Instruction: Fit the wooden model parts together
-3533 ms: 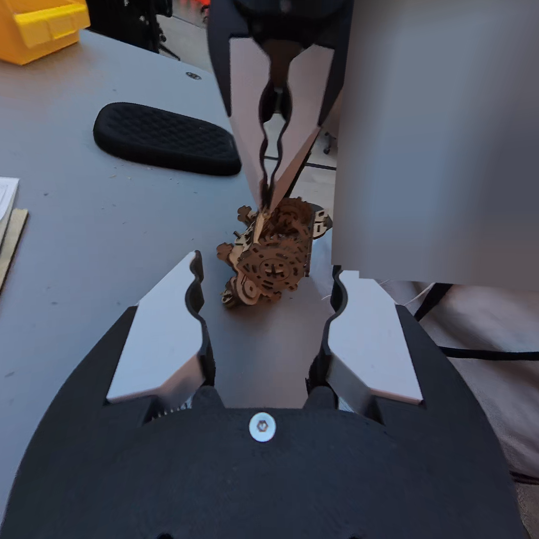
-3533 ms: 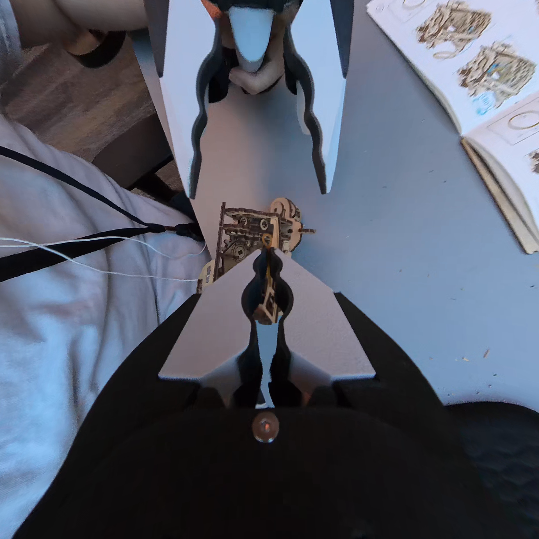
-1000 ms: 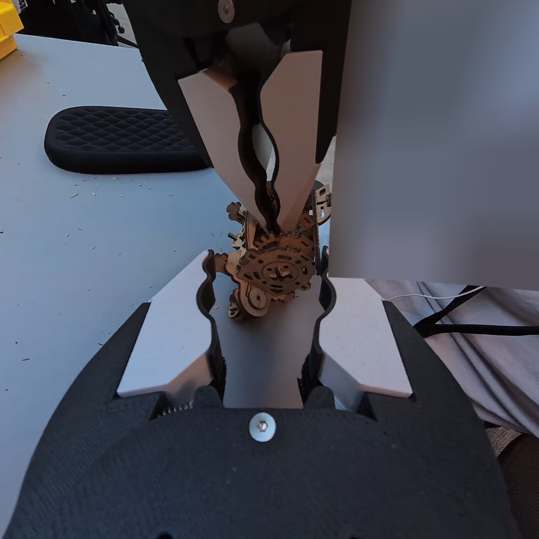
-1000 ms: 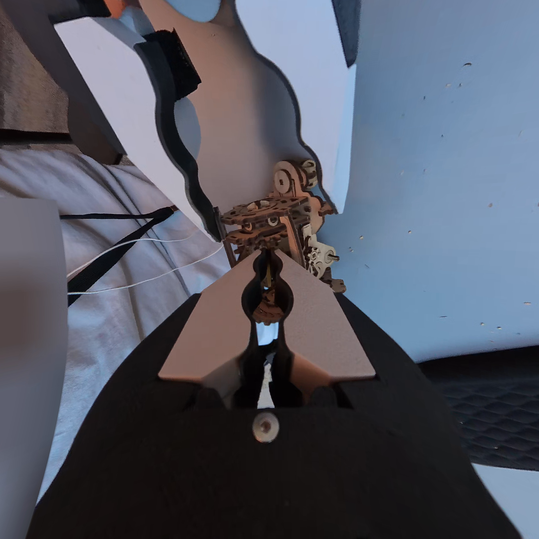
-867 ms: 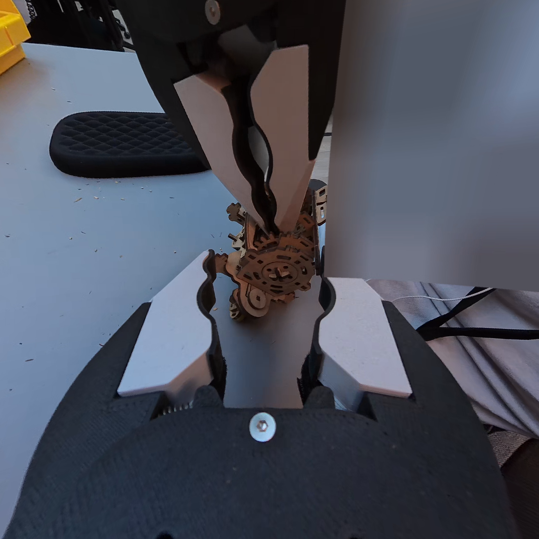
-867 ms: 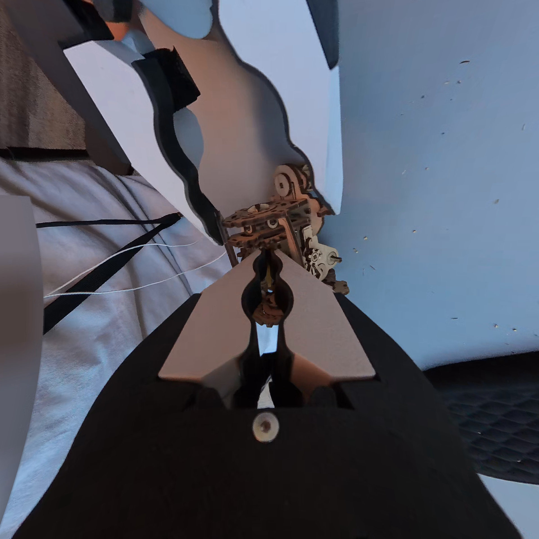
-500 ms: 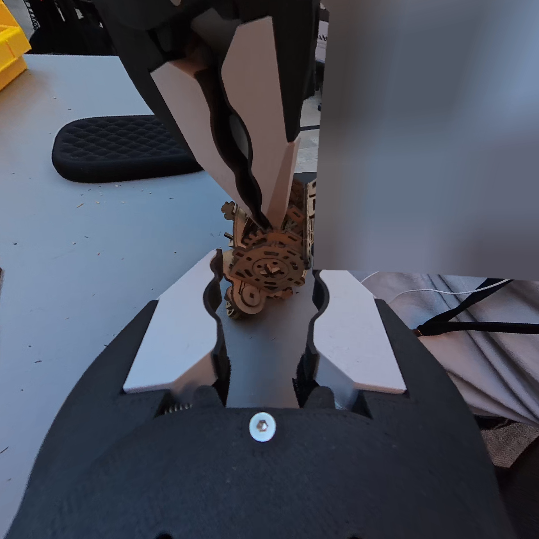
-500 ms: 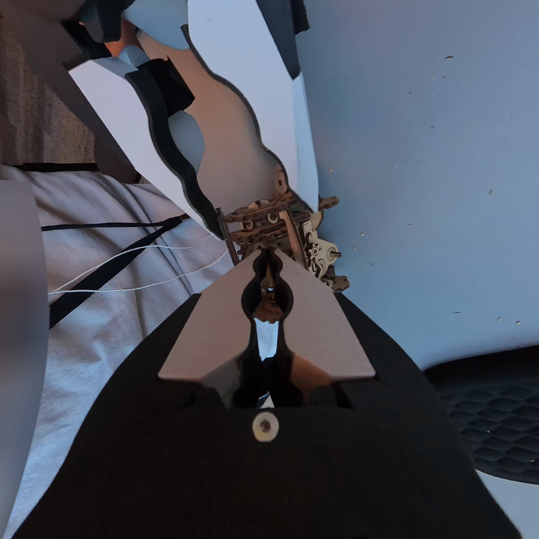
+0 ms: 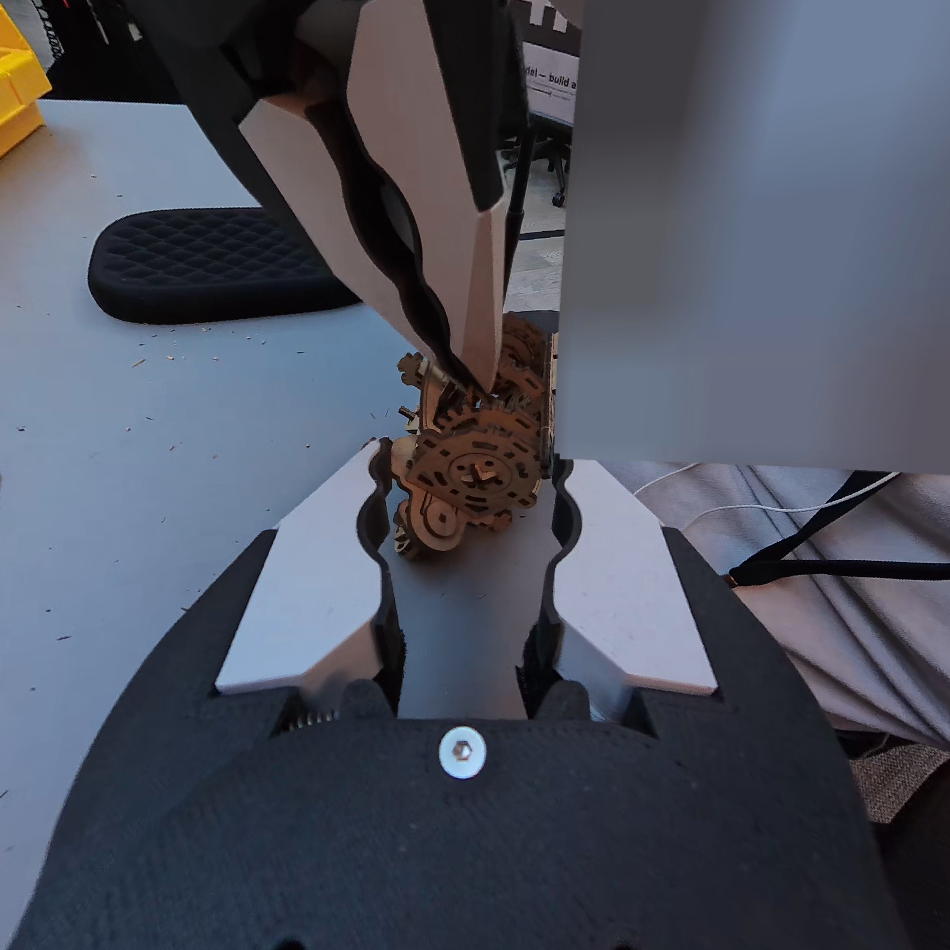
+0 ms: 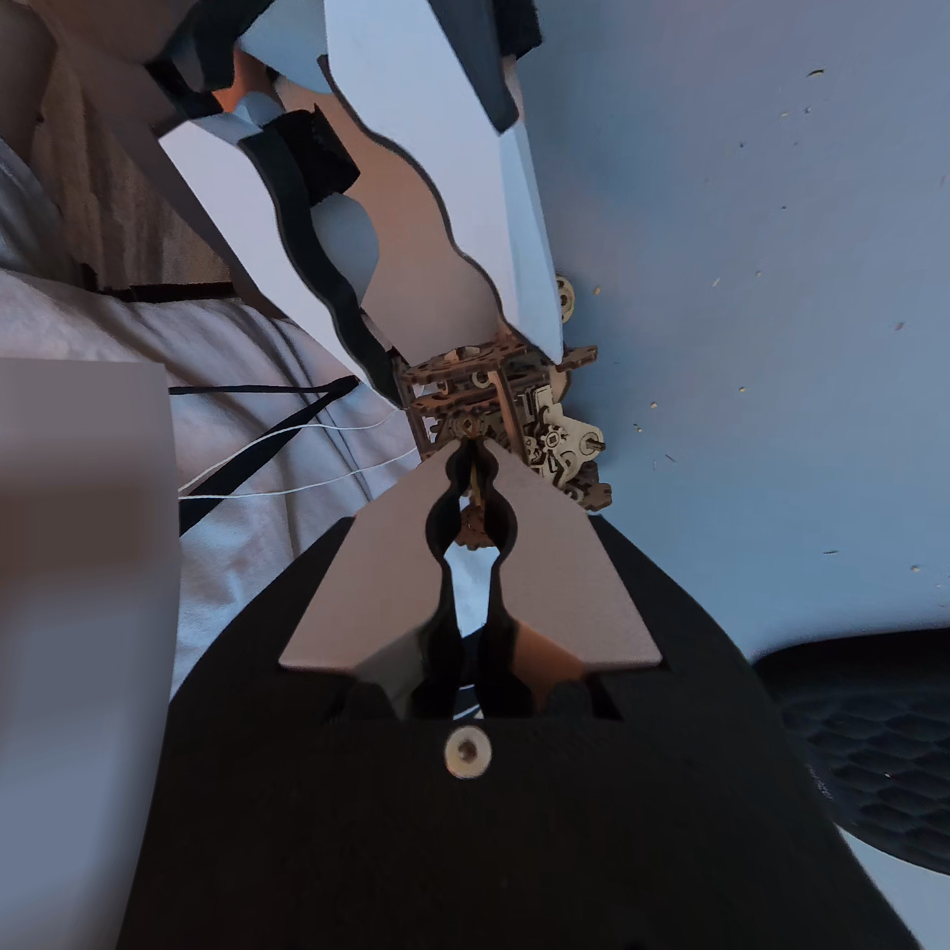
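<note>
A small wooden gear model [image 9: 473, 473] hangs above the grey table [image 9: 154, 462], clamped between the tips of my left gripper [image 9: 470, 462], which is shut on its two sides. My right gripper [image 9: 475, 383] comes down from the upper left and is shut on a thin wooden part at the model's top. In the right wrist view my right gripper [image 10: 473, 447] pinches that thin strip [image 10: 475, 478] against the model [image 10: 514, 406], and my left gripper [image 10: 475, 367] reaches in from above, holding the model. A blurred patch hides the model's right side in the left wrist view.
A black quilted pad [image 9: 205, 262] lies on the table behind the model and also shows in the right wrist view [image 10: 874, 745]. A yellow bin [image 9: 15, 103] stands at the far left. A person's light clothing with a black strap [image 9: 822, 568] is at the right. Wood chips dot the table. My two grippers' fingertips are within a few centimetres of each other.
The right gripper has tilted and now leans in from the upper left. The model has turned a little between the left fingers. Both grips are unchanged.
</note>
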The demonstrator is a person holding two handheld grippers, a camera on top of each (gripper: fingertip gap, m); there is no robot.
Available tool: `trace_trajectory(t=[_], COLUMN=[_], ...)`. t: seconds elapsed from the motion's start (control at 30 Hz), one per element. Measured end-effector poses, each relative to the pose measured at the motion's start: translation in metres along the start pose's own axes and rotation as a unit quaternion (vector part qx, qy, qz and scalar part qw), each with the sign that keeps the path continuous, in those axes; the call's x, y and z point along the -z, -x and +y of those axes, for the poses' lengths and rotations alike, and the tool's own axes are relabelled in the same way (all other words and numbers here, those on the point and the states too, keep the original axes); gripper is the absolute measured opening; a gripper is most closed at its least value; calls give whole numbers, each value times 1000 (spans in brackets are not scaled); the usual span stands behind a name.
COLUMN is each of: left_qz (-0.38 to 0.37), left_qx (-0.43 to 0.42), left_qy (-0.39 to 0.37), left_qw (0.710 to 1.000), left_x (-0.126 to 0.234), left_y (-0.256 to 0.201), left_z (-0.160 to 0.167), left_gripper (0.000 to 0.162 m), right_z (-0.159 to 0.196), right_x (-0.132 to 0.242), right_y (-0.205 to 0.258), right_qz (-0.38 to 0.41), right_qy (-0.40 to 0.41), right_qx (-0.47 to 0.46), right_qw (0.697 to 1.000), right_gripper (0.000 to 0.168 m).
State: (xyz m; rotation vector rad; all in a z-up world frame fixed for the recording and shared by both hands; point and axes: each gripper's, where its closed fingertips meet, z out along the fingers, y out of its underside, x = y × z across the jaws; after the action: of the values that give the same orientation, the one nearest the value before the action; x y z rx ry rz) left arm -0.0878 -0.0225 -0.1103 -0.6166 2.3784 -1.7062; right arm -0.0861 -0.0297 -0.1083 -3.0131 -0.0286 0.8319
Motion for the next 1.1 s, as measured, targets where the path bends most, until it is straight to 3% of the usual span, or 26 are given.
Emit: trace_trajectory(t=[0.4, 1.1], left_qz=[0, -23], left_qx=[-7, -22], left_qy=[5, 10], left_qw=[1000, 999], left_x=[-4, -8], left_y=[-2, -3], left_z=[0, -1], left_gripper=[53, 52], right_z=[3, -2], right_x=[-3, -2], right_y=[-2, -4], right_qz=[1, 20], right_qy=[38, 43], right_qx=[-21, -41], right_qw=[999, 998], right_gripper=[0, 0])
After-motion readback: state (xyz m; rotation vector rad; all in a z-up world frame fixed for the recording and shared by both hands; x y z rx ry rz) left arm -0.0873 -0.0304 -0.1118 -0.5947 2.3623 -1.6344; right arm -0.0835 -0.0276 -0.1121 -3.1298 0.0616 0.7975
